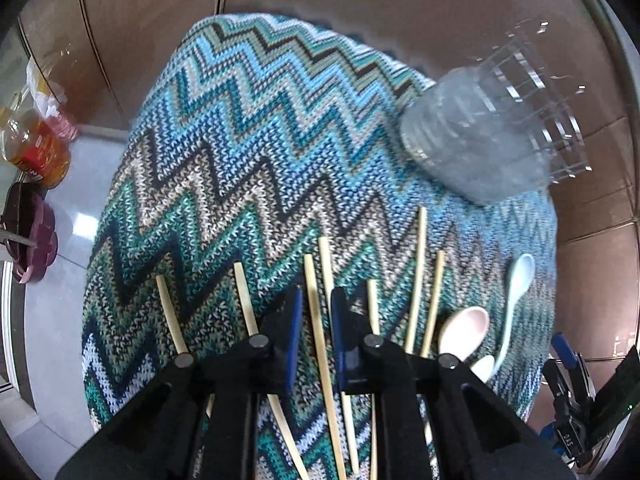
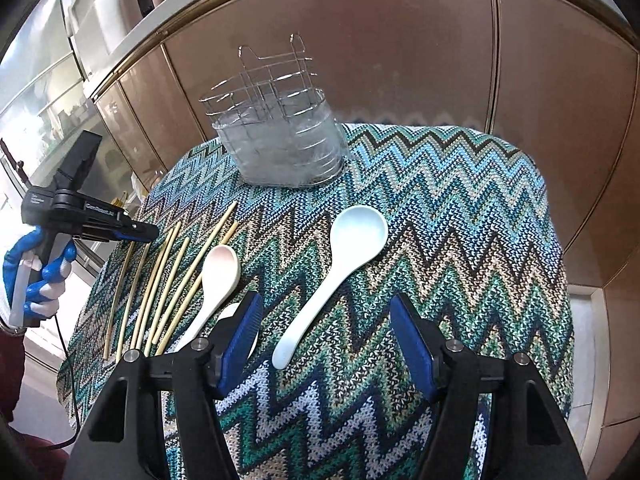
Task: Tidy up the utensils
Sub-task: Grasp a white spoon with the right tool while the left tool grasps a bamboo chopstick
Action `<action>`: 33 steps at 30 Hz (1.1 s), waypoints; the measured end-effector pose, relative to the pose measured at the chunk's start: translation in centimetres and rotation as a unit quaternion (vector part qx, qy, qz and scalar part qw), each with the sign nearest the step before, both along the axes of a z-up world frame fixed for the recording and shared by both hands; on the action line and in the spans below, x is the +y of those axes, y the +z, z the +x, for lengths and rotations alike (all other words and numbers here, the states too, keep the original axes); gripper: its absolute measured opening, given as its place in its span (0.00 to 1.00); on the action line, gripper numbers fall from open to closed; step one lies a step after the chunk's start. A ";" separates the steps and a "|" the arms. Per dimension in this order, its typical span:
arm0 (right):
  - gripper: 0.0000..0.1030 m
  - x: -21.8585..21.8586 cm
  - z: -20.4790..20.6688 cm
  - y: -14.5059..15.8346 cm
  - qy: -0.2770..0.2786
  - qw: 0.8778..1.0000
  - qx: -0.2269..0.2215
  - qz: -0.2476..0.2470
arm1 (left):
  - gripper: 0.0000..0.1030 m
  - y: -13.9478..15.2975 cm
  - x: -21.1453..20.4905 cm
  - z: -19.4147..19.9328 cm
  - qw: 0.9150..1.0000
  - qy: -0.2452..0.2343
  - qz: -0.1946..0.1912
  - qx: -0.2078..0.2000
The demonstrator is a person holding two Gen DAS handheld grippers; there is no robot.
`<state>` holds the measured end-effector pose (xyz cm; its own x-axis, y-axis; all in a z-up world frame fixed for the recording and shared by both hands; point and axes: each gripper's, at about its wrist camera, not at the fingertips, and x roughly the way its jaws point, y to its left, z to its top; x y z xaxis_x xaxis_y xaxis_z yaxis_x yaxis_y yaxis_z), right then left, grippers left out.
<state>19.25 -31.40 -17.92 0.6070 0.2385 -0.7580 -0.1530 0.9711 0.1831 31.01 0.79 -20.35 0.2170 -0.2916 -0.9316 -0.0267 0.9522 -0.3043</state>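
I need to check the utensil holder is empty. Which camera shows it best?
The right wrist view: the wire utensil holder stands upright and sharp, nothing visibly sticking out. The left wrist view shows it blurred at the edge.

Bare zigzag cloth [image 2: 460, 216] lay right of the pale-blue spoon [image 2: 336, 276]: free passage up to the wire utensil holder [image 2: 280, 136] at the far edge. Left side was crowded: chopsticks [image 2: 160, 280] fanned side by side, pink spoon [image 2: 216, 280] just beside them. Brown wall panels [image 2: 360, 40] closed off the space behind the holder.
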 end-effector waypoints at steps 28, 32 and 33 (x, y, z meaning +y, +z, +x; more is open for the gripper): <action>0.39 -3.8 11.0 -5.0 0.016 0.994 0.083 0.065 | 0.06 -2.2 -0.9 2.9 0.998 0.013 0.031 0.045; 0.39 -4.1 12.4 -5.8 0.029 0.992 0.094 0.080 | 0.05 -2.4 -1.0 3.1 0.999 0.017 0.030 0.041; 0.36 -4.1 12.5 -5.7 0.035 0.992 0.093 0.081 | 0.05 -2.4 -1.0 3.2 0.999 0.019 0.029 0.039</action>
